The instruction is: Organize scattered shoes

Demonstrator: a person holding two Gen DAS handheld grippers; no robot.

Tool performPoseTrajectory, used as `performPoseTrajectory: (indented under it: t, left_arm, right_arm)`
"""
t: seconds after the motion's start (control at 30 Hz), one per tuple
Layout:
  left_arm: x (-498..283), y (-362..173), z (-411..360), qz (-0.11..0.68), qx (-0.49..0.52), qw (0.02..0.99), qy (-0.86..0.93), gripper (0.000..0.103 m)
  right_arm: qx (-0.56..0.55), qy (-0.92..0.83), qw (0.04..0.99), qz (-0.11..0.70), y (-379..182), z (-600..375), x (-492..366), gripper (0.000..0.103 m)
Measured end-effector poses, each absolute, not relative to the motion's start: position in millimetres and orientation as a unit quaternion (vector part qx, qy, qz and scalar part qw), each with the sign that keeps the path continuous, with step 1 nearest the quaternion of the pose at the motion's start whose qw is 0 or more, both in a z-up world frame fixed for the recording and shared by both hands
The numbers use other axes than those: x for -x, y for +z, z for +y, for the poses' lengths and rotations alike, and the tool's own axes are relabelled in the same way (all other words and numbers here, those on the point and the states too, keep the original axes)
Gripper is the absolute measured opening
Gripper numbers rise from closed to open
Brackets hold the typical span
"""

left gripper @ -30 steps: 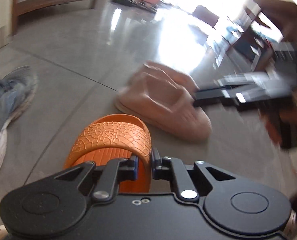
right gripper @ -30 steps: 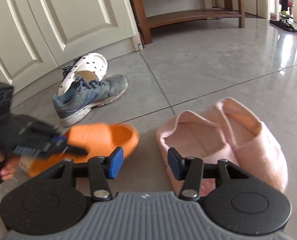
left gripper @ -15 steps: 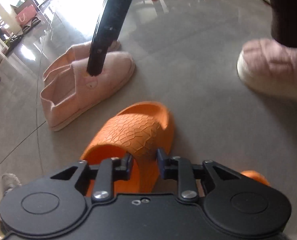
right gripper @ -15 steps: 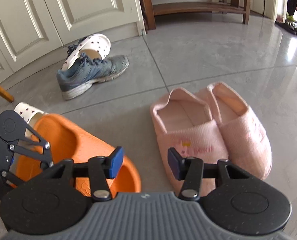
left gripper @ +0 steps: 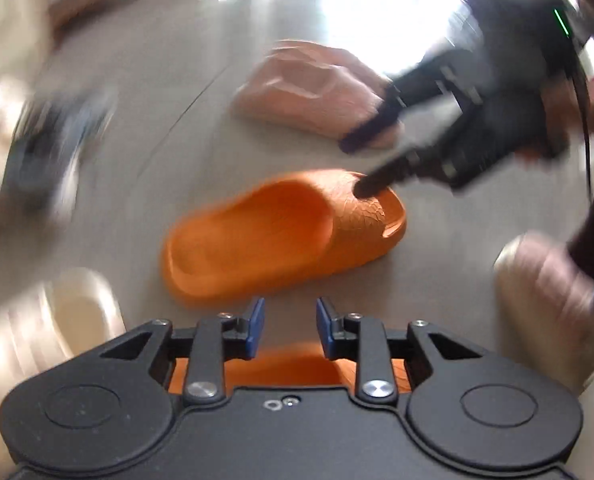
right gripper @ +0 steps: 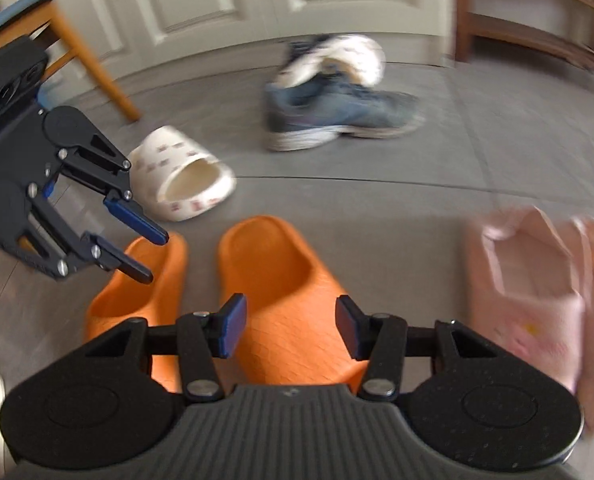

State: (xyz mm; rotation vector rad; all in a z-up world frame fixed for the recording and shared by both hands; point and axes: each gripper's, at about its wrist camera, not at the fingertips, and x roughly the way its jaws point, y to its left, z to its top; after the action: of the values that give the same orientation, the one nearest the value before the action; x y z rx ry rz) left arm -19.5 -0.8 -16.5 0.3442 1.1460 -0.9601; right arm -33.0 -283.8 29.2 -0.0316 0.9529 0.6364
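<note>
Two orange slides lie side by side on the grey floor: one under my right gripper, the other to its left. My right gripper is open and empty, its jaws astride the toe strap without touching it that I can see. My left gripper is open and empty above the heel of the left slide. In the left wrist view my left gripper hovers over one slide, the other slide lies ahead, and a fingertip of the right gripper rests near its strap.
A white printed slide lies behind the orange pair. A blue sneaker and a white clog lie near the doors. Pink slippers are at the right. A wooden chair leg stands at the left and a shoe rack at the back right.
My left gripper has let go of the orange slide, which now lies beside its mate. My right gripper has moved left from the pink slippers to over the other orange slide.
</note>
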Motion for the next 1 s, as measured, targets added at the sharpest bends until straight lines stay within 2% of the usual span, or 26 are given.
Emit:
performPoseTrajectory:
  t: [0.1, 0.17, 0.3, 0.6, 0.83, 1.0]
  left_arm:
    - [33.1, -30.4, 39.3, 0.577, -0.113, 0.706, -0.395, 0.032]
    - [46.2, -44.1, 55.3, 0.604, -0.117, 0.691, -0.379, 0.036]
    - [57.6, -73.8, 57.3, 0.631, -0.131, 0.681, -0.348, 0.037]
    - [31.2, -76.5, 18.6, 0.607, -0.108, 0.704, -0.353, 0.039]
    - [6.2, -68.6, -19.1, 0.581, -0.171, 0.706, -0.367, 0.041]
    - [-5.5, -57.5, -52.9, 0.530, -0.246, 0.709, -0.395, 0.039]
  right_arm:
    - [0.025, 0.340, 0.827, 0.448, 27.3, -264.5, 33.9, 0.053]
    - [0.029, 0.363, 0.815, 0.451, 24.3, -253.6, 34.9, 0.053]
    - [0.027, 0.390, 0.798, 0.459, 19.9, -242.0, 36.1, 0.053]
    - [0.053, 0.342, 0.818, 0.461, 17.4, -247.2, 32.5, 0.053]
    - [0.038, 0.291, 0.830, 0.475, 11.8, -272.7, 26.4, 0.056]
    - [0.032, 0.247, 0.844, 0.475, 9.3, -286.5, 21.7, 0.057]
